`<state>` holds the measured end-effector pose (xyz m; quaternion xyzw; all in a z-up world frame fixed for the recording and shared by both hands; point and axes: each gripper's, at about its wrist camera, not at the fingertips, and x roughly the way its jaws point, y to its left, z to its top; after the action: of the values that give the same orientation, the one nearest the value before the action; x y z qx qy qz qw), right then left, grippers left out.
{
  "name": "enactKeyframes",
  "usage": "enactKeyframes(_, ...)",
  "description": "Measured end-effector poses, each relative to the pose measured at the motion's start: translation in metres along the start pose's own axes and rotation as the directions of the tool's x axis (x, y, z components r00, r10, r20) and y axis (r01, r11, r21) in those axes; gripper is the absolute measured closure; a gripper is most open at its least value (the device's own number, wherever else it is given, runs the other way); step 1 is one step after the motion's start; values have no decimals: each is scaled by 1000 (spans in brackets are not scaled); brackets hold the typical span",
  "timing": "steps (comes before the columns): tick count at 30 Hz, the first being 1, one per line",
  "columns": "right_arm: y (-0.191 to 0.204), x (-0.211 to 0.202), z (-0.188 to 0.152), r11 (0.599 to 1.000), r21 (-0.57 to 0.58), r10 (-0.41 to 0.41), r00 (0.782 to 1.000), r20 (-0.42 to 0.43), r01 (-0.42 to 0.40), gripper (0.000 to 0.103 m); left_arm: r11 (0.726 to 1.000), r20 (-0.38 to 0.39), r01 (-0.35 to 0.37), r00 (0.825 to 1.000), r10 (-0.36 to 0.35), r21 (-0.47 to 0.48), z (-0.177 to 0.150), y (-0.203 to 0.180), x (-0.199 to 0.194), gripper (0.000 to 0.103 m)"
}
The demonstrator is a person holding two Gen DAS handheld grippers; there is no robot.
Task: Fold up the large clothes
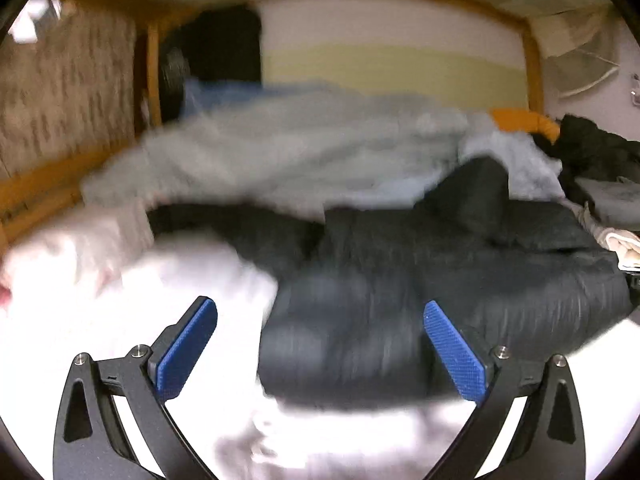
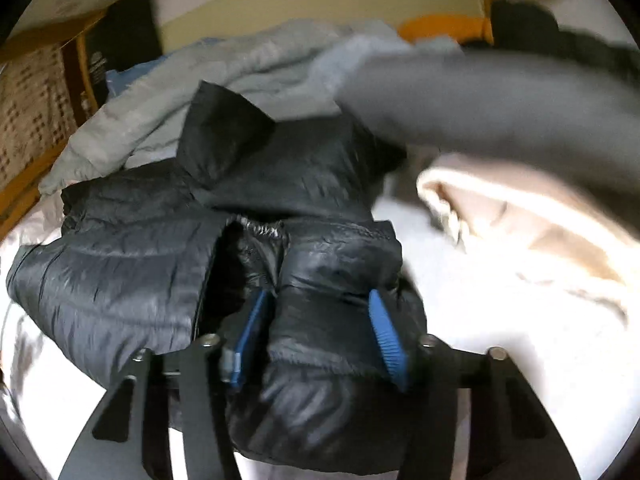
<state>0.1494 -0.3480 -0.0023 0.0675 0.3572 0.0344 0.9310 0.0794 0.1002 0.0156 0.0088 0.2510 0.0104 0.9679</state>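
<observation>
Jacket (image 2: 168, 248) looks puffy, light and slick, so grip a thick hem fold. Right gripper (image 2: 316, 336) pinches its edge; left gripper (image 1: 320, 344) gapes empty above it.

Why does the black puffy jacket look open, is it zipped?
Unzipped: the black puffy jacket gapes at the front, its two edges apart and its lining showing.

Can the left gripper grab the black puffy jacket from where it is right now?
Probably yes. The left gripper is wide open with nothing between its pads, and the black puffy jacket lies right ahead on the white bedding. Nothing sits in the way.
</observation>
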Motion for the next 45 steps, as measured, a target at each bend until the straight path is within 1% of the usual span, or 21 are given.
enactKeyframes(1, 0, 0, -3, 1000, -14, -19, 1000, -8, 19, 51, 999, -57, 49, 997, -49, 0, -3, 2, 10, 0)
enactKeyframes(2, 1, 1, -4, 999, -19, -26, 1000, -12, 26, 51, 998, -84, 65, 994, -64, 5, -6, 3, 16, 0)
enactKeyframes(4, -1, 1, -6, 1000, -11, -23, 1000, -17, 23, 51, 1000, -73, 13, 997, -12, 16, -10, 3, 22, 0)
enactKeyframes(7, -3, -1, -6, 1000, -6, -3, 1000, 0, 3, 50, 1000, -78, -14, 997, 16, 19, -12, 1, 31, 0)
enactKeyframes(10, -3, -16, -4, 1000, -1, -8, 999, 50, 8, 41, 1000, 12, 1, 1000, -1, -15, -9, 2, 17, 0)
enactKeyframes(12, 2, -37, -2, 1000, -23, -10, 992, 126, 13, 37, 996, 97, 76, 993, -72, -44, 1, -2, 0, 0)
enactKeyframes(14, 9, -53, 2, 999, -47, -7, 984, 180, 16, 33, 989, 121, 142, 983, -136, -48, 14, -8, -2, 0)
enactKeyframes(15, 13, -60, 4, 998, -58, -2, 979, 204, 14, 30, 989, 103, 144, 985, -139, -39, 22, -14, 5, 0)
enactKeyframes(17, 22, -66, 10, 997, -73, 22, 976, 218, -7, 17, 992, 66, 125, 990, -124, -20, 28, -23, 15, 0)
enactKeyframes(19, 26, -66, 11, 997, -76, 39, 976, 214, -23, 17, 991, 36, 126, 992, -124, -52, 25, -24, 28, 0)
enactKeyframes(21, 29, -62, 9, 997, -81, 0, 977, 211, 17, 17, 986, -36, 138, 989, -142, -92, 17, -20, 45, 0)
enactKeyframes(23, 28, -55, 6, 995, -90, -14, 978, 207, 33, 17, 990, -119, 89, 988, -102, -111, 3, -17, 59, 0)
enactKeyframes(24, 25, -49, 6, 996, -82, -3, 983, 184, 18, 17, 992, -188, 13, 981, -37, -127, -3, -12, 71, 0)
enactKeyframes(25, 21, -44, 4, 998, -62, 14, 986, 166, -4, 17, 985, -253, -12, 967, -32, -173, -10, -7, 79, 0)
enactKeyframes(27, 15, -39, 3, 997, -23, 75, 986, 147, -73, 17, 951, -312, 15, 943, -117, -310, -24, 6, 85, 0)
enactKeyframes(28, 13, -37, 2, 994, -4, 112, 984, 139, -112, 17, 941, -320, 18, 938, -133, -339, -29, 9, 84, 0)
enactKeyframes(32, 6, -26, 0, 988, 34, 143, 983, 113, -148, 21, 962, -331, -20, 941, -74, -272, -37, -1, 73, 0)
enactKeyframes(35, 3, -6, -1, 986, 65, 152, 988, 17, -153, 21, 961, -324, -35, 944, -58, -275, -42, -5, 67, 0)
enactKeyframes(37, 5, 4, -3, 989, 60, 134, 991, -18, -133, 21, 964, -320, -40, 946, -48, -264, -43, -8, 68, 0)
enactKeyframes(41, 16, 5, -6, 997, 9, 71, 997, -13, -71, 18, 976, -325, -58, 946, -15, -212, -44, -11, 72, 0)
enactKeyframes(45, 18, 5, -5, 999, 8, 52, 999, -11, -52, 15, 972, -316, -45, 948, -31, -230, -45, -6, 72, 0)
